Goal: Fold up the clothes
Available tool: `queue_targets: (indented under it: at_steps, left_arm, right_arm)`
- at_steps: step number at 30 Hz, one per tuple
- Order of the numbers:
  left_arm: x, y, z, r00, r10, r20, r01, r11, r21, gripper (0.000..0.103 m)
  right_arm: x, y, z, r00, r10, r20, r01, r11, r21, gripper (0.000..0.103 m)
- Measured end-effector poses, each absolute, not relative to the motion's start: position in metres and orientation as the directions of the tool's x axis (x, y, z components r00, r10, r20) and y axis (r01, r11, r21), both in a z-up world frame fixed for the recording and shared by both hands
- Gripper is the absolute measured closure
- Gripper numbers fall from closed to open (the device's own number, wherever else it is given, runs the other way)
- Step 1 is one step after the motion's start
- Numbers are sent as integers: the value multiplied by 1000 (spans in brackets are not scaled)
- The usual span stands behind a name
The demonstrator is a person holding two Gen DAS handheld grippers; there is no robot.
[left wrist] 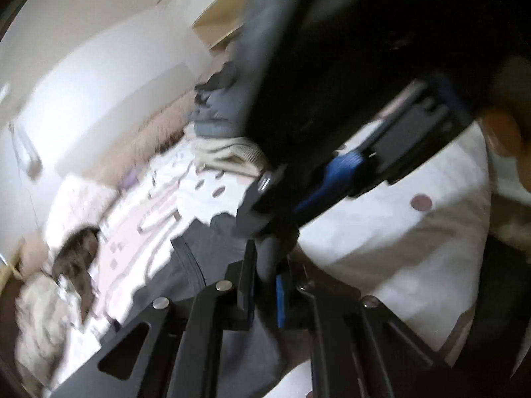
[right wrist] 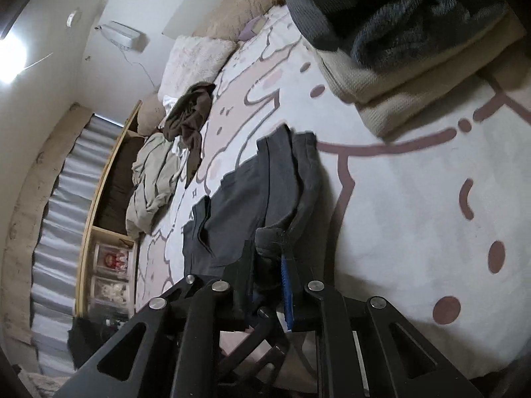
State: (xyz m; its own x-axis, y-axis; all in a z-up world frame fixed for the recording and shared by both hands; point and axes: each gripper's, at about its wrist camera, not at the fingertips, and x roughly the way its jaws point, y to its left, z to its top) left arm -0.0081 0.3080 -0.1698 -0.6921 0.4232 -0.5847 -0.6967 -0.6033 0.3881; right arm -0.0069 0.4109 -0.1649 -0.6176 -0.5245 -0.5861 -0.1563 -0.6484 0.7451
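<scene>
A dark grey garment (right wrist: 265, 182) lies partly folded on a white bedspread with pink cartoon print (right wrist: 415, 199). My right gripper (right wrist: 268, 258) is shut on a bunched edge of this grey garment at its near end. In the left wrist view my left gripper (left wrist: 265, 265) is shut on the same grey cloth (left wrist: 205, 258), and the other gripper (left wrist: 332, 179) with its blue pads crosses close above it. The left wrist view is blurred by motion.
A stack of folded clothes (right wrist: 398, 49), dark knits on a cream knit, sits at the far right of the bed. Crumpled brown (right wrist: 190, 112) and beige (right wrist: 152, 179) garments lie at the left, by pillows (right wrist: 195, 59) and a wooden shelf (right wrist: 109, 192).
</scene>
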Motion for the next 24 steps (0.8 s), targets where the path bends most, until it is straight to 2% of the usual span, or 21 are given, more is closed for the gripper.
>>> queue_targets:
  at_steps: [1,2,3,5,9,10,12,15,19,21,23,24]
  left_arm:
    - [-14,303,-167,-678,430,-596,-700,-624,346,94]
    - [-20,298,-164,-664,440,-605,-703,-642,305,94]
    - [-24,293,-161,-649,451,-612,-706,-658,264,94]
    - [-30,283,-155,-626,480,-614,-710,-677,195,94]
    - [-34,265,-143,-597,538,-595,-710,-699,80,94]
    - [-33,262,-142,-590,548,-593,-711,-701,60,94]
    - [-28,262,-140,-587,553,-592,-708,-704,45,94]
    - [-26,256,-139,-580,561,-591,-707,-707,22,94]
    - [-26,251,-138,-570,573,-589,-708,-706,-2,94]
    - [-27,248,-138,-564,580,-587,-710,-704,-15,94]
    - [-29,246,-138,-557,588,-587,-712,-701,-27,94]
    - [-29,245,-139,-553,592,-586,-714,-699,-34,94]
  right_arm:
    - [-5,412,-160,-638,-508,-579,-149,-656,740,62]
    - [-4,415,-154,-661,-486,-572,-146,-664,733,14]
    - [-3,418,-149,-684,-469,-558,-142,-665,733,0]
    - [-9,426,-144,-696,-483,-532,-123,-649,750,0]
    - [-44,446,-162,-632,-596,-495,-161,-524,837,1]
    - [-56,447,-170,-599,-633,-491,-178,-492,852,5]
    - [-77,444,-185,-535,-677,-505,-215,-469,857,21]
    - [-107,428,-206,-443,-682,-583,-279,-513,812,37]
    - [-143,401,-226,-346,-680,-646,-296,-575,763,44]
    - [-156,393,-229,-339,-668,-663,-287,-598,749,55]
    - [-165,390,-229,-340,-649,-681,-291,-616,732,60]
    - [-169,388,-229,-342,-638,-690,-285,-630,723,69]
